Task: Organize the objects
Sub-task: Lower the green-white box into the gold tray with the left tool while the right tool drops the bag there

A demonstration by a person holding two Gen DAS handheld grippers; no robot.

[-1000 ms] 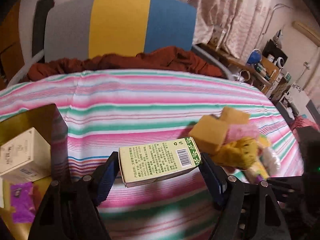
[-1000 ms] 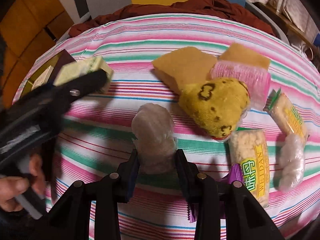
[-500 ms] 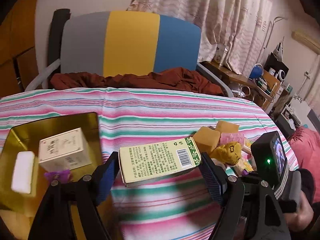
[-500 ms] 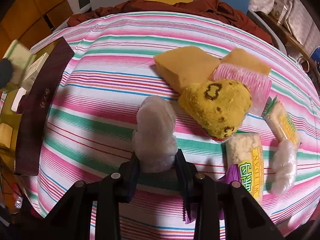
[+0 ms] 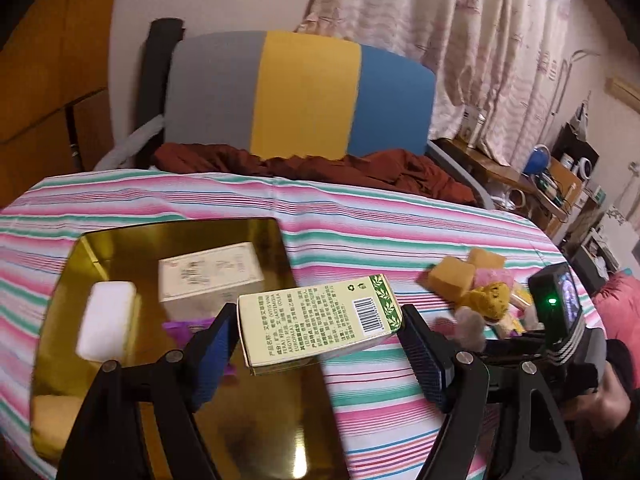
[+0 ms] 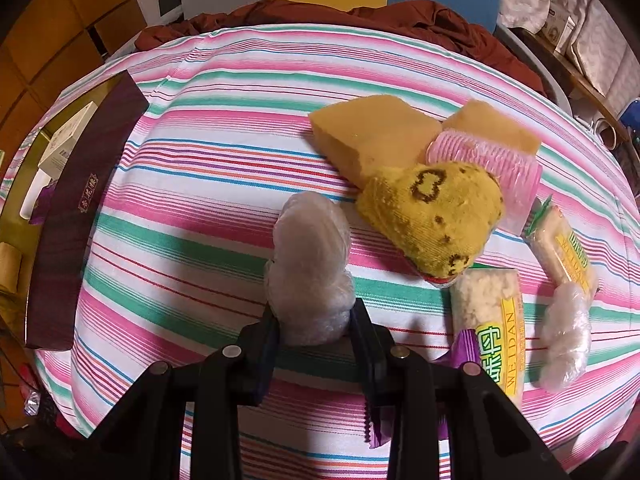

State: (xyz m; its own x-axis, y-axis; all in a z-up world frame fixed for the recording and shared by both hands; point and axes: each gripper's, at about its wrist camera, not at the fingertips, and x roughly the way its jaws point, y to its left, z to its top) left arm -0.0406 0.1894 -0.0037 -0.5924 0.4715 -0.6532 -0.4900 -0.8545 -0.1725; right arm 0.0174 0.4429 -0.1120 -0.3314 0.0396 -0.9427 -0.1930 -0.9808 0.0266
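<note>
- The left claw grips a pale green rectangular cardboard carton by its two short ends, lying flat; a barcode and a leaf-patterned band mark its right end; it hangs over the right edge of a shiny gold rectangular tin tray on the striped pink, green and white tabletop
- Only the left wrist view shows the tray's inside; a white printed box, a white rectangular block and a purple wrapper lie there; this view also shows the chair with a grey, yellow and blue back
- The right claw pinches the near end of a crumpled clear plastic bundle, closed narrowly on it, above the cloth
- Only the right wrist view shows the tray's dark maroon outer wall, and clearly the pile right of the bundle; two tan sponge blocks, a pink ribbed pad, a yellow knitted pouch, two yellow-labelled snack packets; a second clear bundle lies apart at far right
</note>
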